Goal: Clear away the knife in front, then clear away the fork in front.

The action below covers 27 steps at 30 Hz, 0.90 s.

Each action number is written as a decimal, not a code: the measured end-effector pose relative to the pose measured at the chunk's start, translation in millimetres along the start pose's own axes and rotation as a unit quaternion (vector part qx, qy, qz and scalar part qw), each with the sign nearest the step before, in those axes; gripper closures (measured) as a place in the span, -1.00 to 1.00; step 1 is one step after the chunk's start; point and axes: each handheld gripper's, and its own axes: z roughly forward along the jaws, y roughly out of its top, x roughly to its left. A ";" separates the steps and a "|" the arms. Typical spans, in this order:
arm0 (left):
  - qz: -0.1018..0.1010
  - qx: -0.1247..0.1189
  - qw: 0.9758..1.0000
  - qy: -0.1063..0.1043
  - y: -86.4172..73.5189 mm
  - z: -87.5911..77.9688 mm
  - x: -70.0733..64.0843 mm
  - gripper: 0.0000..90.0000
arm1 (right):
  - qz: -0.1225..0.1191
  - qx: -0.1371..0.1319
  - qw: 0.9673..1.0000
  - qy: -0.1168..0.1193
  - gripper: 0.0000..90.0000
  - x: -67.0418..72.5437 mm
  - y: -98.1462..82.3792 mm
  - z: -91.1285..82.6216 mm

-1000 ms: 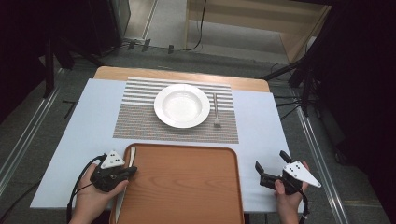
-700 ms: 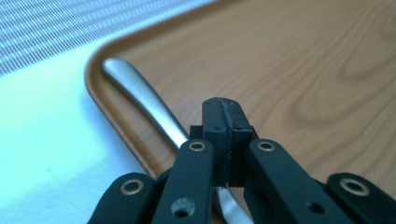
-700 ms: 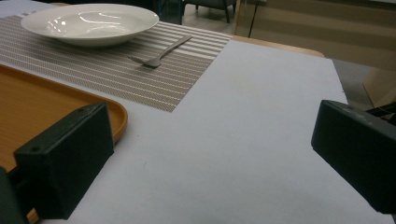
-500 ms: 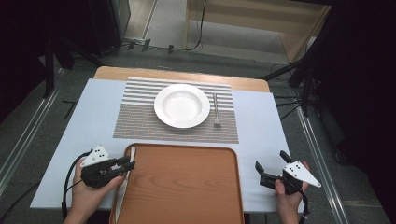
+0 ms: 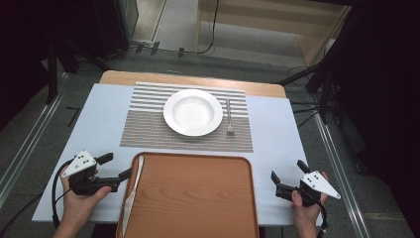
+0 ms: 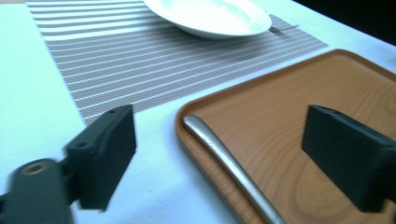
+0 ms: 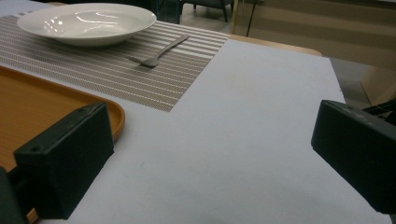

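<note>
Wooden tray point(image 5: 198, 198) holds knife point(image 5: 131, 191); left gripper point(image 5: 116, 168) agape.

Both hands rest low at the near edge; the left gripper point(image 5: 115, 166) points rightward with jaws spread wide, and the right gripper point(image 5: 287, 176) angles leftward, jaws likewise parted.

One plate point(image 5: 192, 112), one fork point(image 5: 229, 118), one knife point(image 5: 131, 193), one tray point(image 5: 198, 198)
</note>
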 end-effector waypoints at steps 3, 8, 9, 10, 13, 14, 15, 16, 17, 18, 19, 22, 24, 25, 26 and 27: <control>-0.004 -0.010 1.000 0.002 -0.8 -5.7 6.3 -1.00 | 0.007 -0.002 1.000 -0.001 -1.00 -1.8 0.0 -1.2; -0.003 -0.027 1.000 0.009 -2.8 -13.0 13.5 -1.00 | 0.002 -0.001 1.000 -0.002 -1.00 -0.1 0.6 -0.9; 0.001 -0.028 1.000 0.010 -3.4 -13.9 14.6 -1.00 | 0.002 -0.001 1.000 -0.002 -1.00 0.3 0.7 -1.0; 0.006 -0.035 0.999 0.004 -4.3 -15.3 15.4 -1.00 | 0.002 -0.001 1.000 -0.003 -1.00 0.5 1.0 -1.5; 0.008 -0.046 0.999 -0.015 -5.4 -19.1 19.0 -1.00 | 0.003 -0.002 1.000 -0.003 -1.00 0.0 2.2 -2.6; 0.009 -0.046 0.999 -0.010 -5.6 -19.7 20.0 -1.00 | 0.004 -0.003 1.000 -0.003 -1.00 -0.4 2.8 -2.9; 0.006 -0.046 0.999 -0.016 -6.3 -20.0 21.5 -1.00 | 0.006 -0.001 1.000 -0.003 -1.00 -0.4 3.8 -3.1; 0.003 -0.044 0.999 -0.015 -6.7 -20.1 23.7 -1.00 | 0.006 0.000 1.000 -0.002 -1.00 -0.8 5.0 -3.0; -0.001 -0.044 0.999 -0.011 -7.4 -20.1 25.3 -1.00 | 0.011 0.002 1.000 0.001 -1.00 -0.8 6.5 -3.0; -0.003 -0.042 0.999 -0.007 -8.0 -20.2 27.4 -1.00 | 0.015 0.000 1.000 0.004 -1.00 -0.6 8.4 -3.0; -0.007 -0.042 0.999 0.001 -8.5 -20.2 29.2 -1.00 | 0.015 -0.001 1.000 0.003 -1.00 0.2 10.8 -2.9; -0.009 -0.038 0.999 0.001 -10.2 -19.5 34.7 -1.00 | 0.013 0.003 1.000 0.011 -1.00 4.3 20.5 -1.0; -0.008 -0.036 0.999 0.001 -11.3 -18.2 36.4 -1.00 | 0.005 0.006 1.000 0.015 -1.00 7.8 28.1 3.4; -0.006 -0.035 0.999 0.004 -11.7 -17.7 37.4 -1.00 | 0.005 0.006 1.000 0.016 -1.00 9.8 31.9 5.8; -0.008 -0.033 0.999 0.003 -11.9 -17.0 38.6 -1.00 | 0.003 0.005 1.000 0.019 -1.00 11.4 35.5 8.5; -0.011 -0.030 0.999 0.006 -12.0 -16.1 39.7 -1.00 | 0.003 0.006 1.000 0.019 -1.00 13.4 38.8 11.6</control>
